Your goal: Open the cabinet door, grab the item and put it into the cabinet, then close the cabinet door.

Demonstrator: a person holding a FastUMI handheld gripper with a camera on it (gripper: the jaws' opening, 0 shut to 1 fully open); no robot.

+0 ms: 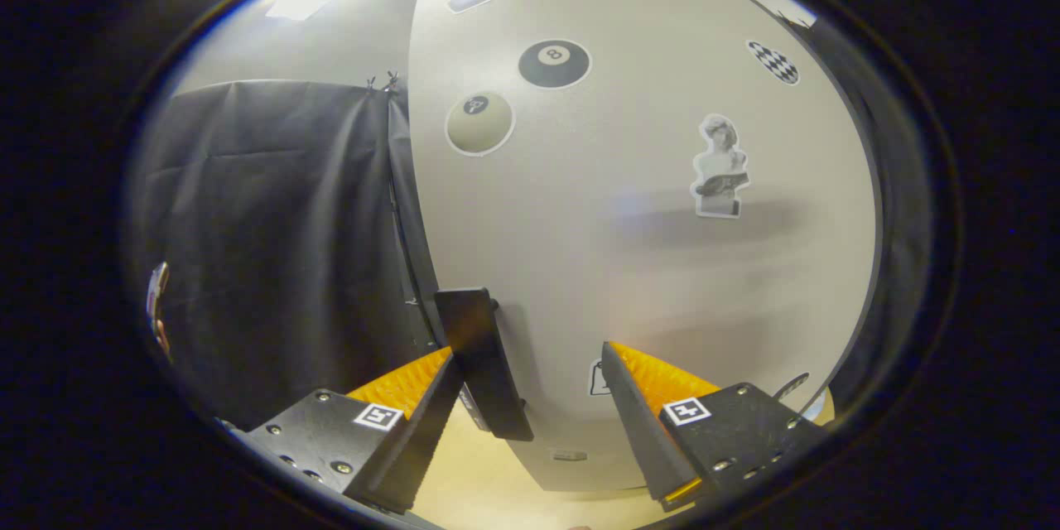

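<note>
Gripper (530, 381) spread open, my fingers straddle the door handle (483, 364) at eleven o'clock; closing off-centre risks slipping off the cabinet door (646, 265).

The pale cabinet door (629, 207), stickered and shut, stands just ahead of the hand-held gripper (530, 385); its dark handle (483, 363) lies between the spread fingers.

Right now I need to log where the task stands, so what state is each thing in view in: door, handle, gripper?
cabinet door: shut, as far as the view shows; stickers on its face.
door handle: dark bar near the door's edge, between the fingers, close by one finger; contact cannot be told.
gripper: open, fingers apart on either side of the handle, not clamped.
</note>
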